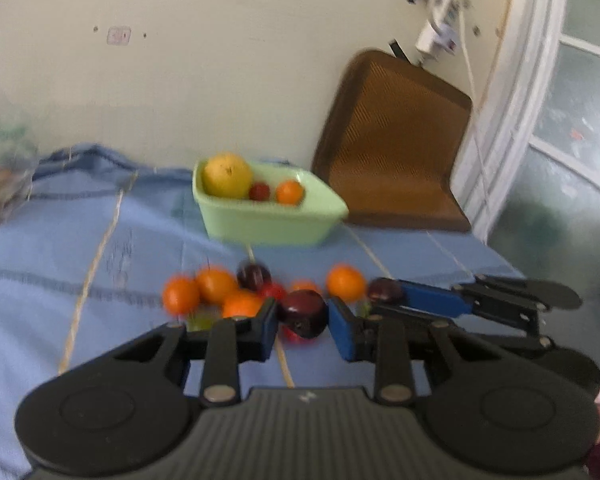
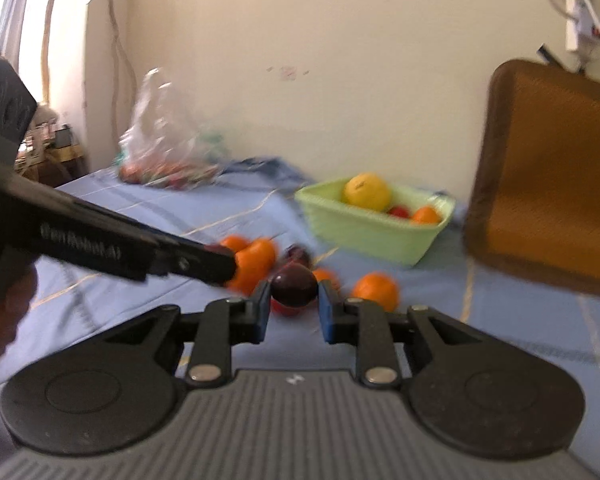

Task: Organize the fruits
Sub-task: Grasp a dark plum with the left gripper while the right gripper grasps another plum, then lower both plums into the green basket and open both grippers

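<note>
My left gripper (image 1: 302,317) is shut on a dark red plum (image 1: 303,311), held just above a heap of oranges (image 1: 216,285) and small red fruits on the blue cloth (image 1: 100,240). To its right my right gripper (image 1: 396,297) is shut on a second dark plum (image 1: 383,290). The right wrist view shows that plum (image 2: 294,283) clamped in the right gripper (image 2: 294,294), with the left gripper (image 2: 224,265) reaching in from the left over the oranges (image 2: 256,261). Behind the heap stands a green basket (image 1: 268,226) (image 2: 364,234) holding a yellow fruit (image 1: 227,174), a red one and an orange.
A brown mesh seat pad (image 1: 396,140) (image 2: 548,176) leans against the wall right of the basket. A clear plastic bag (image 2: 160,136) with more fruit lies at the far left of the cloth. A glass door (image 1: 572,120) stands at the right.
</note>
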Available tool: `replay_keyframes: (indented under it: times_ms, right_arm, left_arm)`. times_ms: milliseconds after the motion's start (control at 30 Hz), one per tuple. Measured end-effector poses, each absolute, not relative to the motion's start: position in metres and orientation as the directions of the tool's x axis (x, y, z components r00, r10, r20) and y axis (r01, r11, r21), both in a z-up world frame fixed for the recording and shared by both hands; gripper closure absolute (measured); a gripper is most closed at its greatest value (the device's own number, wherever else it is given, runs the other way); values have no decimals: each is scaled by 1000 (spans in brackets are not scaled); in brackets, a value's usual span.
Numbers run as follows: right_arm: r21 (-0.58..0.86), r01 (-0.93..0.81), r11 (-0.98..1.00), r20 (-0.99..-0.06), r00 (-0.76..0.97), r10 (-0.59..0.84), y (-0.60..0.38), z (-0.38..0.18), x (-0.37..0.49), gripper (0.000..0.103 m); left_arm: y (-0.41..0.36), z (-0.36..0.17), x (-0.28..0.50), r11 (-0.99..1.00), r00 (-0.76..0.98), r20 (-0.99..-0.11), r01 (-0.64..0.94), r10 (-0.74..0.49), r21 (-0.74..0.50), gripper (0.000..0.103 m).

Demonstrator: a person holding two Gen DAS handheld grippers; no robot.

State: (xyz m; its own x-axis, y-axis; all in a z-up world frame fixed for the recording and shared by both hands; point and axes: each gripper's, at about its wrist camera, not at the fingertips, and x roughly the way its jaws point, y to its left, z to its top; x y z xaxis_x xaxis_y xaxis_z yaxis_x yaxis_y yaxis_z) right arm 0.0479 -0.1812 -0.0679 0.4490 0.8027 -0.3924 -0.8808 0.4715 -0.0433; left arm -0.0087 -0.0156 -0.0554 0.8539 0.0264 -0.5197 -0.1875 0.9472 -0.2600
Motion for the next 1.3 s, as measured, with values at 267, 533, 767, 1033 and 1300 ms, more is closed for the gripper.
replay_keyframes:
  times_ms: [267, 533, 767, 1033, 1300]
  right_arm:
    - [-60, -837, 544, -355, 527, 772, -149, -50, 127, 75]
    - [-68, -838, 541, -418, 517, 747, -112, -72, 177, 75]
    - [-7, -842, 539, -426, 491, 760, -107, -85, 192, 71]
    - [81, -833, 548, -367, 486, 793, -137, -63, 177, 71]
    - [175, -842, 510, -421, 405, 812, -188, -75, 136, 71]
  left_arm:
    - [27, -35, 84, 954, 867, -493, -202, 70, -220, 75]
    - [55, -66, 159, 960, 810, -579, -227, 92, -164, 75]
    - [57, -83, 175, 960, 774, -624, -242, 106, -137, 62]
    - [59, -45, 118, 941, 844, -524, -258, 109, -220, 61]
    - [42, -62, 1, 895, 869, -485, -288, 95, -342, 61]
